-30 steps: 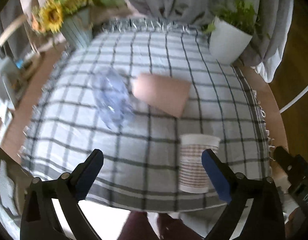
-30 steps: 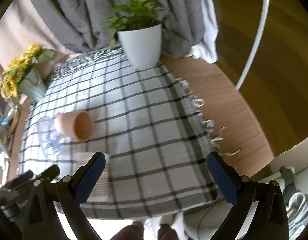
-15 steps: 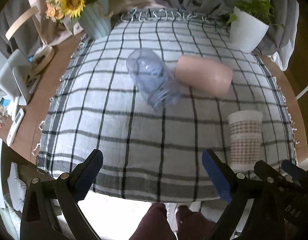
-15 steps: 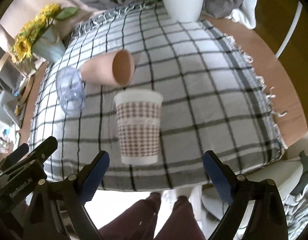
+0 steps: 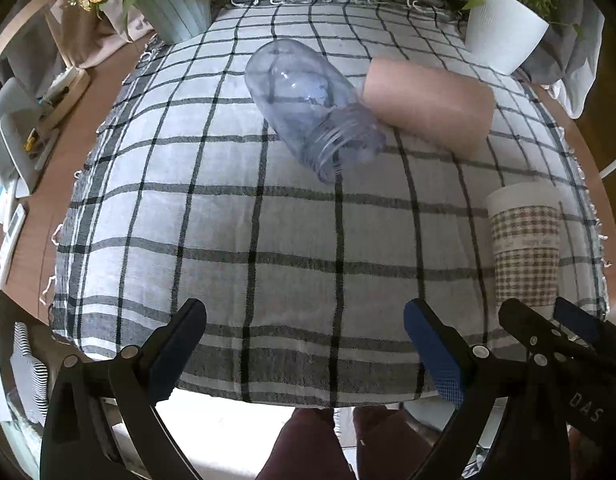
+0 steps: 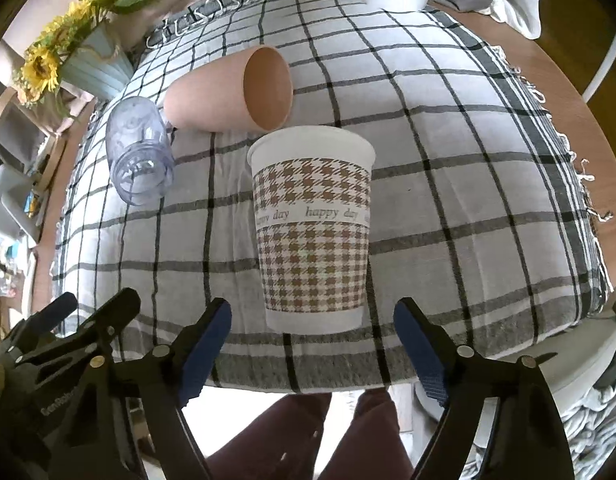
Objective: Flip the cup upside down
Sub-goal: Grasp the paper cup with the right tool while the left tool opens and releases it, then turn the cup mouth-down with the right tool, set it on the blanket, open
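Note:
A paper cup (image 6: 311, 224) with a brown houndstooth print stands upright near the front edge of the checked cloth; it also shows at the right of the left wrist view (image 5: 523, 240). My right gripper (image 6: 311, 336) is open, its fingers just in front of the cup's base on either side, apart from it. My left gripper (image 5: 306, 336) is open and empty over the cloth's front edge, left of the cup. A pink cup (image 6: 232, 92) and a clear plastic jar (image 6: 140, 152) lie on their sides behind it.
The round table (image 6: 559, 80) carries the checked cloth (image 5: 228, 220). A white plant pot (image 5: 503, 36) stands at the back right and a sunflower vase (image 5: 172, 4) at the back left. Shelves with clutter (image 5: 16, 132) stand left of the table.
My right gripper has moved in close to the paper cup, which now sits between its fingers' line. My left gripper has shifted left and nearer the table.

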The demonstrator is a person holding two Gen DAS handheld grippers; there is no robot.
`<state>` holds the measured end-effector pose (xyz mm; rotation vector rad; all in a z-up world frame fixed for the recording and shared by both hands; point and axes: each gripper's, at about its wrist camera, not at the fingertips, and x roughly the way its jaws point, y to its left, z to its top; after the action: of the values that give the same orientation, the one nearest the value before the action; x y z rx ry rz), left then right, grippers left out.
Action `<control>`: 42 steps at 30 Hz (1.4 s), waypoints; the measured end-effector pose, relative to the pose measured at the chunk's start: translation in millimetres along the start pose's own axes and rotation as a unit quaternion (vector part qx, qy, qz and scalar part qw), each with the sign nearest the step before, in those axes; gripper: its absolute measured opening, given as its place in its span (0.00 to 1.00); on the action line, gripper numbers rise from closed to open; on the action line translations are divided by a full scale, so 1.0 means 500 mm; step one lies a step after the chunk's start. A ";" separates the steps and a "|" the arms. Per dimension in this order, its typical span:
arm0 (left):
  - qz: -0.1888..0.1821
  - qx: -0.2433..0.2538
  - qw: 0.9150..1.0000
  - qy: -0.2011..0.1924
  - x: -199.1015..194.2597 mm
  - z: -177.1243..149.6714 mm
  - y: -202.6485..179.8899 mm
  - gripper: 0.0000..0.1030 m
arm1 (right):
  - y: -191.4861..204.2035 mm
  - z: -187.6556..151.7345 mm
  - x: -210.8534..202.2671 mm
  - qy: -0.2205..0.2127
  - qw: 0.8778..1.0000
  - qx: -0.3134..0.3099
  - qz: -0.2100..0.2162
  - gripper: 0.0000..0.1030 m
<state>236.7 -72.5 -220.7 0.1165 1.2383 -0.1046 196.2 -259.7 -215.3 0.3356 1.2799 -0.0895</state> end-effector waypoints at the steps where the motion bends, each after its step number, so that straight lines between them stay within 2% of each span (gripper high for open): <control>1: 0.002 0.002 1.000 -0.001 0.003 -0.001 -0.001 0.98 | 0.003 0.001 0.003 0.000 1.000 -0.002 -0.002 0.80; 7: -0.006 0.003 1.000 0.009 0.015 -0.001 -0.003 0.98 | 0.001 0.001 0.019 0.007 1.000 -0.002 -0.008 0.72; 10: -0.005 0.014 1.000 0.010 0.018 -0.001 -0.014 0.98 | 0.001 0.002 0.020 -0.004 1.000 -0.006 -0.023 0.69; 14: -0.010 0.019 1.000 0.005 0.016 0.001 -0.022 0.98 | 0.000 0.001 0.024 0.004 1.000 -0.009 -0.016 0.53; 21: -0.015 0.025 1.000 -0.012 -0.002 0.010 -0.028 0.98 | -0.006 -0.003 0.003 -0.002 1.000 -0.002 -0.013 0.52; 33: -0.035 0.020 0.998 -0.041 -0.038 0.037 -0.040 0.98 | -0.012 0.018 -0.069 -0.010 0.999 -0.008 -0.037 0.52; 42: -0.035 0.005 0.997 -0.070 -0.066 0.062 -0.030 0.98 | -0.004 0.054 -0.079 0.035 0.999 -0.009 -0.041 0.52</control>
<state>252.7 -91.1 -180.2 0.0729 1.1022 -0.1771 209.1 -274.4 -171.3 0.2726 1.3626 -0.1367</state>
